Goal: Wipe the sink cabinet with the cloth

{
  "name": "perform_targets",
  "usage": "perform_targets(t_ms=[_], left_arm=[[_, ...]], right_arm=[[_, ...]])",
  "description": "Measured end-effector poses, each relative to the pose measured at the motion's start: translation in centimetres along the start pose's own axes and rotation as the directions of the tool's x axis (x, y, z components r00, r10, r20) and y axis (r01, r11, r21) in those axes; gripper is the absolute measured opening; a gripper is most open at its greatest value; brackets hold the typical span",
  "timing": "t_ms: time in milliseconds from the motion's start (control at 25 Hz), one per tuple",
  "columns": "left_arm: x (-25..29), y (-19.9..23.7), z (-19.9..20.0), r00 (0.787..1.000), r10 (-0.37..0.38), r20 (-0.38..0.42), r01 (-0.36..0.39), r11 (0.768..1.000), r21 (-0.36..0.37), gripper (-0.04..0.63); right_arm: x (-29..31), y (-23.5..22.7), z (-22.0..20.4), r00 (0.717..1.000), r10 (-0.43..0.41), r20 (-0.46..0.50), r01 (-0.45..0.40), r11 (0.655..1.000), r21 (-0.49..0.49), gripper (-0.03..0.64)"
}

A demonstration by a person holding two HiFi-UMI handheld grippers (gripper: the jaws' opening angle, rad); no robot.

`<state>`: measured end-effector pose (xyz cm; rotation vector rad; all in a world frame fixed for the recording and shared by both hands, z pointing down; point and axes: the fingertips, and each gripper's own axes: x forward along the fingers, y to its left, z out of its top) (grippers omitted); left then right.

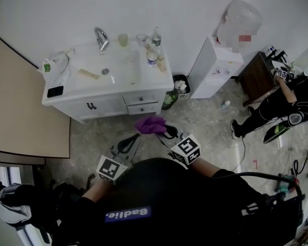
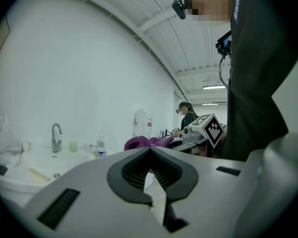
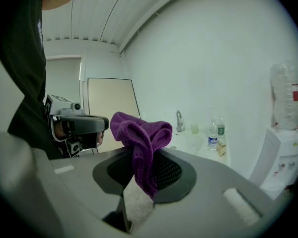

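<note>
The right gripper (image 3: 142,151) clamps its fingers on the soft, light purple cloth (image 3: 139,129), which is best held by this bunched middle, while the left gripper (image 2: 150,150) has its fingers together on nothing.

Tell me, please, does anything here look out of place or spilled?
What seems a small bottle lies on the floor near the white dispenser, away from the bin. Nothing looks spilled on the sink cabinet.
</note>
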<state>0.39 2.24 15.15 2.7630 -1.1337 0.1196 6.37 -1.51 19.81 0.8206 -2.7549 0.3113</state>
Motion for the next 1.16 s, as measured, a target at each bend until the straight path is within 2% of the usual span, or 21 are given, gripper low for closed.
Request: perform_targets(t_ms=[360,1160], left_arm=[[-0.2,0.6,-0.6,1.0,0.009,0.003,-0.009,1.0,0.018,0.005],[-0.5,1.0,-0.5,1.0,-0.007,-0.01,0.007,0.999,0.035,0.005]], right_arm=[[0.8,1.1,-0.1,0.999,0.04,-0.007,-0.04,0.999,-0.011,0.086],[1.2,1.0,0.1,0.999,0.032,-0.016,-0.032,0.999,-0.01,0.086]])
